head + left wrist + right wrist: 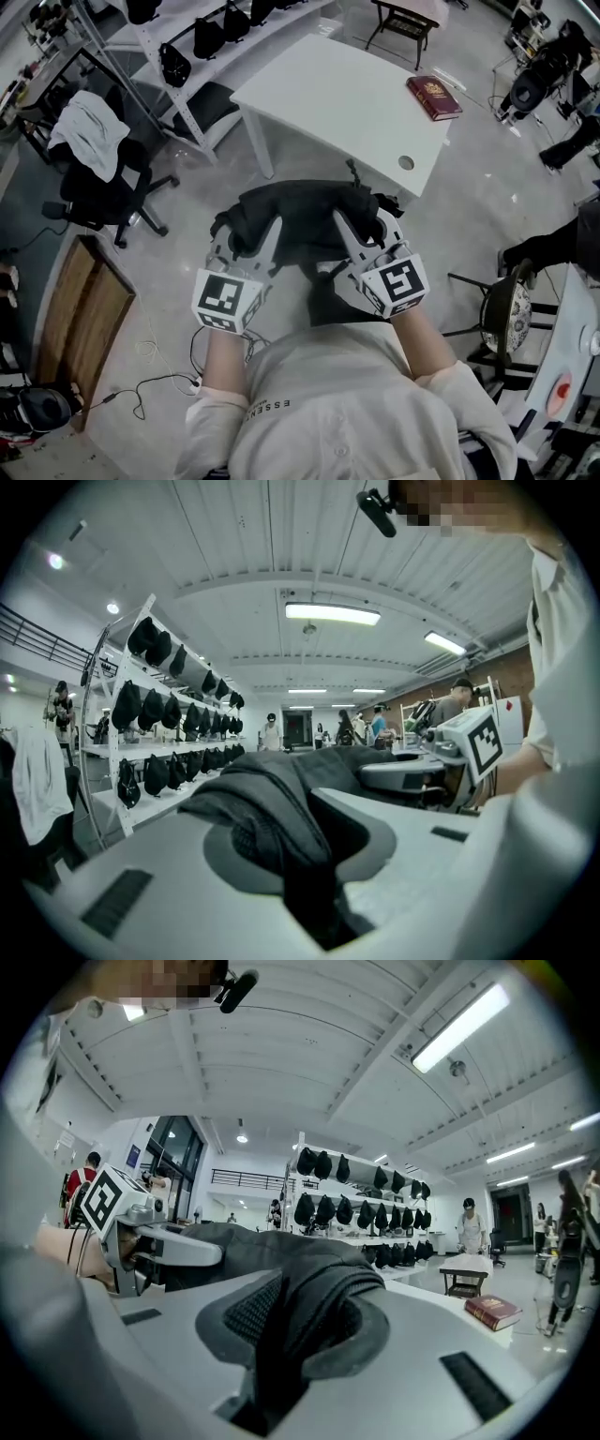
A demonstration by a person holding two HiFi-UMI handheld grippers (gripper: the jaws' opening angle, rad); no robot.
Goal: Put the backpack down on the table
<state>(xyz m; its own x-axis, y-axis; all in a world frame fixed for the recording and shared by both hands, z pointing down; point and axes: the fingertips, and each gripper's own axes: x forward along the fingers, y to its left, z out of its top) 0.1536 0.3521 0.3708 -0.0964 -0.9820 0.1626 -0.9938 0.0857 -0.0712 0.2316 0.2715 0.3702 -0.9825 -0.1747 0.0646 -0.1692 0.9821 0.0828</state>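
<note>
Bright ceiling strips point(333, 614), foreground apparently soft

The backpack point(300, 216) held in the left claw point(246, 240) and right claw point(367, 236) is black, with a mesh weave at the right one's pads. Both claws are pale grey with black-and-white square markers point(228, 300). Beyond them the table point(347, 103) is white, its book point(434, 97) dark red.

The black backpack point(305, 220) hangs between the left gripper point(251, 239) and the right gripper point(361, 234), each clamped on its top edge, over the floor just short of the white table point(347, 103) (a red book point(434, 97) lies near one corner).
</note>
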